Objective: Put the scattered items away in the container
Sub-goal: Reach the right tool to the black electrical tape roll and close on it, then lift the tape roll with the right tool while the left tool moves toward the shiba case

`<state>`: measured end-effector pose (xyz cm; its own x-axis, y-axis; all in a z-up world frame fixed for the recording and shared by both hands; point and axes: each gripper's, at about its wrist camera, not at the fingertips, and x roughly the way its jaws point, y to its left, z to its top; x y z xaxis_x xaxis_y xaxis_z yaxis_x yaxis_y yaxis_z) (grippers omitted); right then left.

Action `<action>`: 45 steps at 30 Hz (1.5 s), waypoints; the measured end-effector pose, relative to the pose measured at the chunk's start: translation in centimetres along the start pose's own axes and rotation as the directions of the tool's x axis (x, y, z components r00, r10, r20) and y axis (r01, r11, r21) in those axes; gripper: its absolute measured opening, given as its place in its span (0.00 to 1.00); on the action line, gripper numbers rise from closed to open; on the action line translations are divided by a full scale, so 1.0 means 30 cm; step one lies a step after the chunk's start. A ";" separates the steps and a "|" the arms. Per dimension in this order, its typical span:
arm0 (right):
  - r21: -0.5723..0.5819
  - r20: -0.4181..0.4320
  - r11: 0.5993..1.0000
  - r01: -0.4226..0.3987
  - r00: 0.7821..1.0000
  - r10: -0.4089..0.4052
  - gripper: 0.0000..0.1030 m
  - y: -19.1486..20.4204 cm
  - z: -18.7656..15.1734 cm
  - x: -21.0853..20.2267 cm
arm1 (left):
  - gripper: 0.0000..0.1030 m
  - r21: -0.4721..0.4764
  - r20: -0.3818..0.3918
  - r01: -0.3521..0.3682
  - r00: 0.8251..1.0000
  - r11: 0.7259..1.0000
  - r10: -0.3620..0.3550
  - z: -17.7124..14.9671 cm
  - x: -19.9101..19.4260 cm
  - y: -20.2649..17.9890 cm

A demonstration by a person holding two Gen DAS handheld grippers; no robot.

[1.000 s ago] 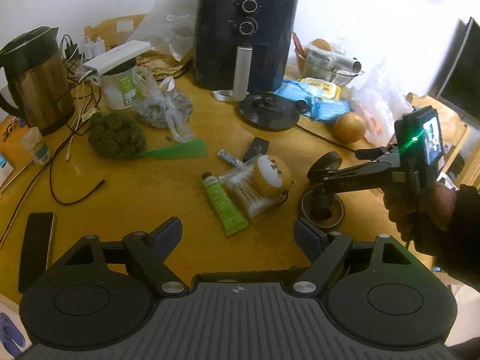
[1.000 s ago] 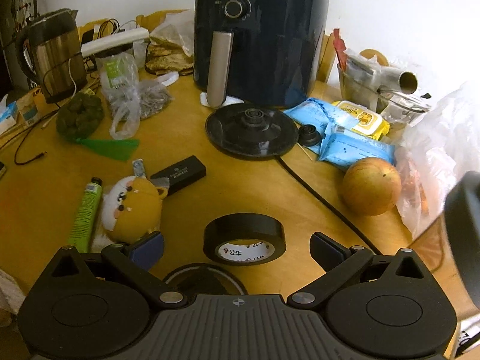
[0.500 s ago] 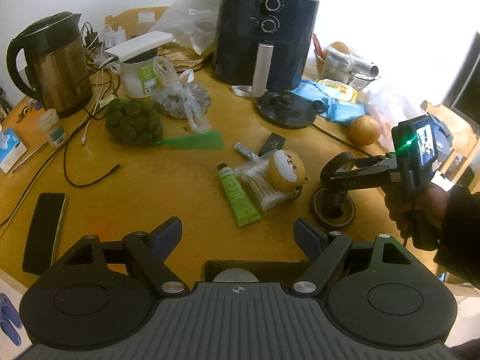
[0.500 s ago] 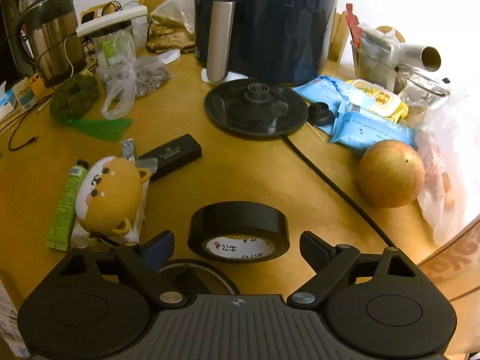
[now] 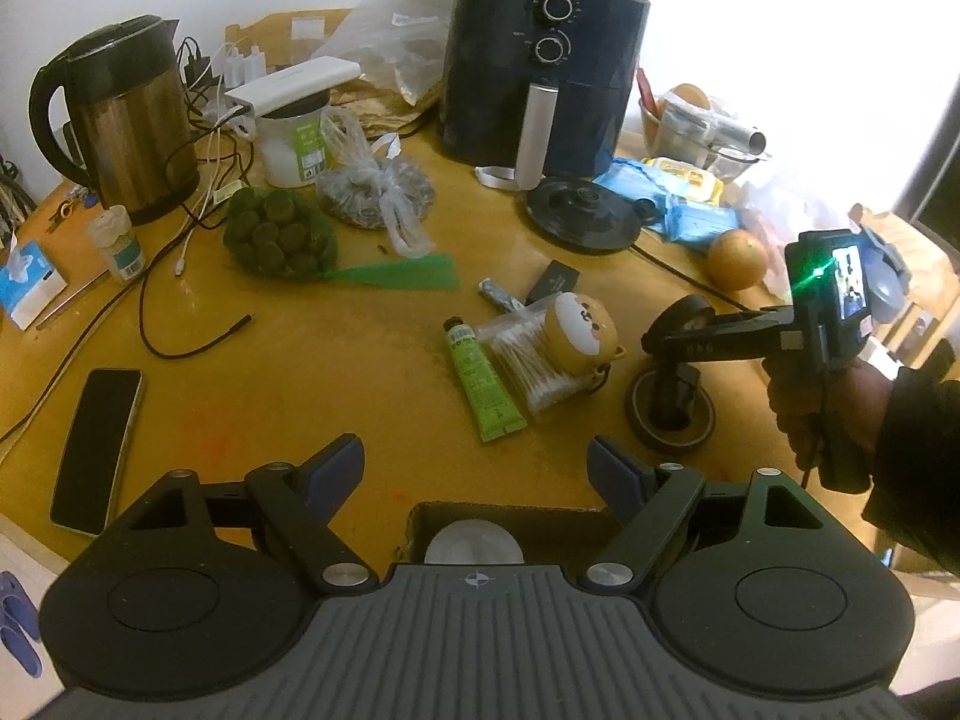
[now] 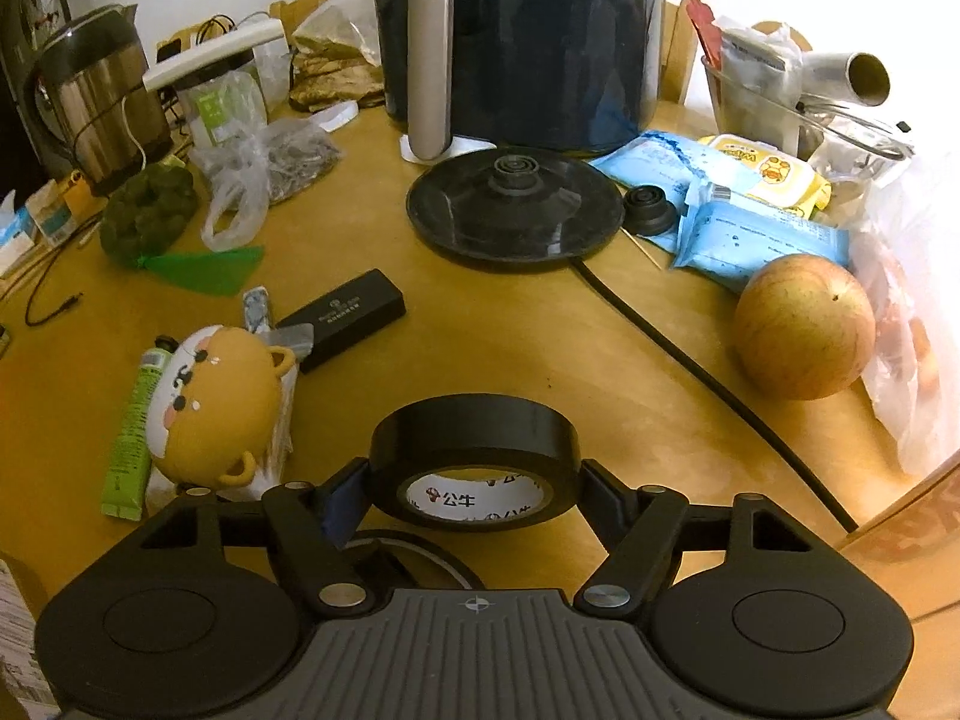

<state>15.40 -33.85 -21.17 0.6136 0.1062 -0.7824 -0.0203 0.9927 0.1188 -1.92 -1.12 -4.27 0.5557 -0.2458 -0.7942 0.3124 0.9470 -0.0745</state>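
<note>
My right gripper (image 6: pixel 474 480) is shut on a black tape roll (image 6: pixel 474 441), a finger on each side of it. A second black tape ring (image 6: pixel 414 546) lies on the table under it. In the left wrist view the right gripper (image 5: pixel 675 390) points down over a tape ring (image 5: pixel 645 420). My left gripper (image 5: pixel 477 465) is open and empty above a cardboard box (image 5: pixel 420 519) holding a white round thing (image 5: pixel 474 543). A yellow bear toy (image 5: pixel 585 324), cotton swabs (image 5: pixel 528 354), a green tube (image 5: pixel 483 381) and a black case (image 5: pixel 555 282) lie mid-table.
An air fryer (image 5: pixel 543 60), kettle (image 5: pixel 120 120), kettle base (image 5: pixel 579 213), apple (image 5: pixel 735 258), blue wipe packs (image 5: pixel 690 219), bagged goods (image 5: pixel 276 234), cables (image 5: pixel 162 276) and a phone (image 5: pixel 96 450) crowd the wooden table (image 5: pixel 300 372).
My right gripper moved forward and closed on the black tape roll. My left gripper pulled back and up, bringing the box edge into view.
</note>
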 end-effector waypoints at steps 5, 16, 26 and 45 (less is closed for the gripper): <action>-0.007 0.017 1.000 -0.009 1.000 0.009 0.73 0.010 0.014 -0.025 | 0.80 0.000 -0.003 -0.002 1.000 1.000 0.002 -0.005 0.001 0.005; -0.030 0.066 0.999 -0.020 0.998 0.022 0.73 0.043 0.035 -0.147 | 0.80 0.014 0.001 0.012 1.000 1.000 -0.012 0.003 0.002 0.020; -0.017 0.117 0.999 -0.034 0.992 0.036 0.73 0.084 0.024 -0.286 | 0.80 0.042 -0.001 0.045 0.999 0.998 -0.045 0.011 0.008 0.035; 0.041 0.130 0.999 -0.007 0.991 0.002 0.73 0.165 -0.052 -0.465 | 0.80 0.176 0.012 0.122 0.992 0.977 -0.126 0.070 0.045 0.017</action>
<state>5.49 -30.34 -10.62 0.7112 0.0998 -0.6959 0.0075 0.9887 0.1494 0.60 -1.40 -4.11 0.5209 -0.3660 -0.7712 0.5086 0.8586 -0.0639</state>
